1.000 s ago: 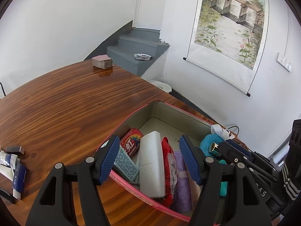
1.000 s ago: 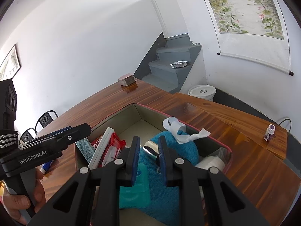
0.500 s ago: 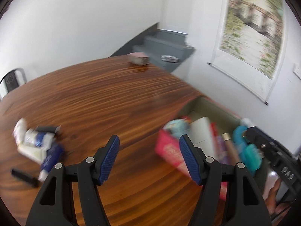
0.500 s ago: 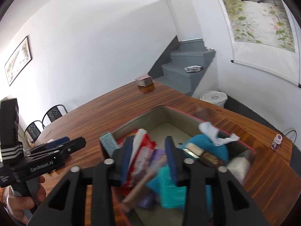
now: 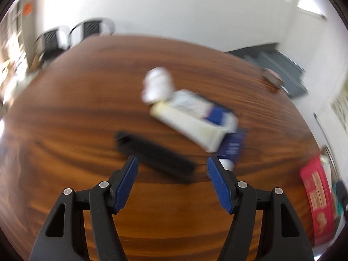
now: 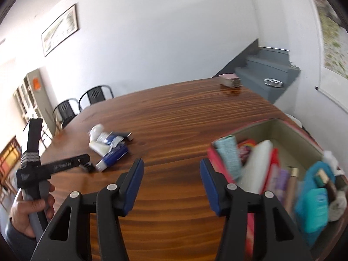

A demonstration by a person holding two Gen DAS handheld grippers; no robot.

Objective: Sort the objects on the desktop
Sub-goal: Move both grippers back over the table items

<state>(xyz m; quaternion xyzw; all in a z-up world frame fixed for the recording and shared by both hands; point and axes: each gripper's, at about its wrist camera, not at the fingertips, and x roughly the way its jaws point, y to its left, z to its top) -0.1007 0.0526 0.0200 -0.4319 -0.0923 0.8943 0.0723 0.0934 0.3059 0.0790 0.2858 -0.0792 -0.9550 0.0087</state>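
White walls enclosed a wide wooden table [image 6: 184,117], with grey steps [image 6: 267,74] in the far corner and two black chairs [image 6: 87,100] at its far edge. A framed picture [image 6: 59,30] hung on the wall above the chairs, and a small pinkish block [image 6: 229,80] sat at the table's far end.

On the right side of the table stood a pink-rimmed box [image 6: 289,128], crowded with goods: a teal patterned pack [image 6: 228,154], a white slab [image 6: 258,165], red packets, a gold-capped tube [image 6: 291,184] and a turquoise pouch [image 6: 313,206].

Well apart from the box, loose items lay in a cluster on the bare wood: a white bottle [image 5: 157,84], a cream tube [image 5: 187,128], a blue-and-white tube [image 5: 202,106] touching it, a dark blue tube [image 5: 231,145] with a white cap, and a black comb [image 5: 154,152] nearest the camera. That view was blurred.

The left gripper [image 5: 171,169], held in a hand [image 6: 32,206], hung over the cluster with its jaws spread wide and nothing between them; the comb lay just beyond its blue pads [image 5: 126,182].

The right gripper [image 6: 171,174] hovered over bare wood beside the box. Its jaws had just been opening and stood parted, gripping nothing.
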